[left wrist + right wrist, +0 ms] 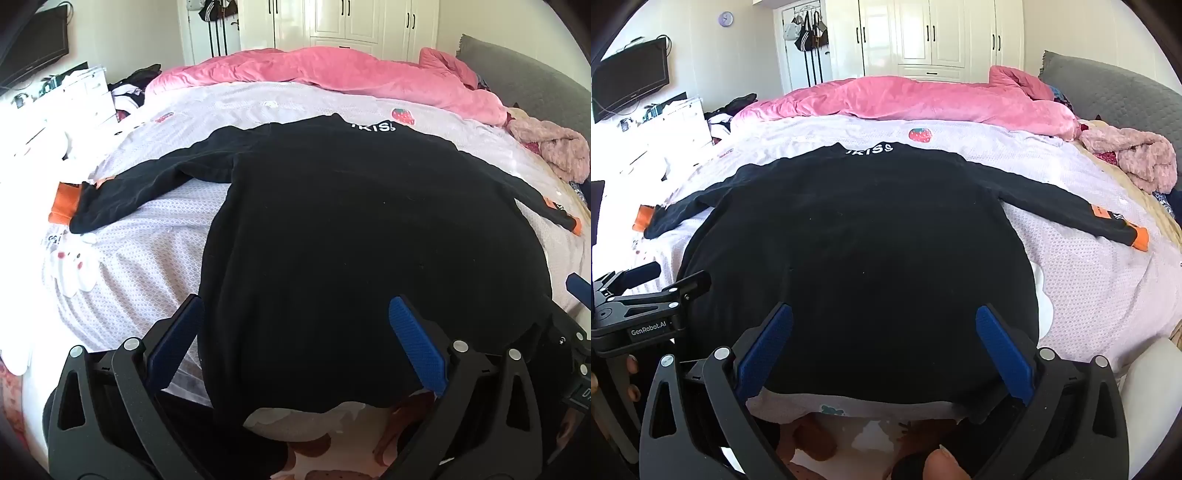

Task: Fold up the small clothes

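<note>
A black long-sleeved top lies flat on the bed sheet, a pale lilac sheet with strawberry prints. Both sleeves are spread outward; the orange cuffs sit at the far ends. The collar with white lettering faces the far side of the bed, and the hem lies nearest the cameras.

Left gripper — jaws spread wide, nothing between the blue pads but the air above the hem's left part; I cannot tell whether the tips touch the fabric. Right gripper — jaws likewise wide apart, poised over the hem's right part, gripping nothing. In the right wrist view the left gripper appears at the left edge, near the garment's side.

Beyond the top: a rumpled pink duvet, a fuzzy pink garment at the right, and white wardrobe doors behind.
</note>
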Tool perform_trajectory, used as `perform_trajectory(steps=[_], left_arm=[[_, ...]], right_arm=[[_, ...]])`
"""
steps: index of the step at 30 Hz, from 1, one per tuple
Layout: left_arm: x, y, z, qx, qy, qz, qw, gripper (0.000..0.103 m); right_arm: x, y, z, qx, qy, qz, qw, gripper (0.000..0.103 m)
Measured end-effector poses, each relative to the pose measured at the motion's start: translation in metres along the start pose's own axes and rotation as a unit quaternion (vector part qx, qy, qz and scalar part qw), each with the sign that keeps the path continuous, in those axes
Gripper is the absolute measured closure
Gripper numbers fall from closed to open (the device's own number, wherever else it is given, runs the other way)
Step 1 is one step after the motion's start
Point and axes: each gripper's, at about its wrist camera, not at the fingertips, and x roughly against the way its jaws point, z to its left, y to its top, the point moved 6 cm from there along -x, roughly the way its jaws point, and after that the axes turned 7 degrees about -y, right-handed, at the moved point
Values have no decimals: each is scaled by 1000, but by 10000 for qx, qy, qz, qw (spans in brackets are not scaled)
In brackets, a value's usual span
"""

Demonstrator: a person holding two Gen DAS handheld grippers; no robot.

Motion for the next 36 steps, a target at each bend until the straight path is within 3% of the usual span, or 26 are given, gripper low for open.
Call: perform_trajectory(steps=[36], left_arm=[[9,6,2,16,-4,-86,10000,9]], right_arm=[[6,2,-9,-131,-58,-9,9999,4]])
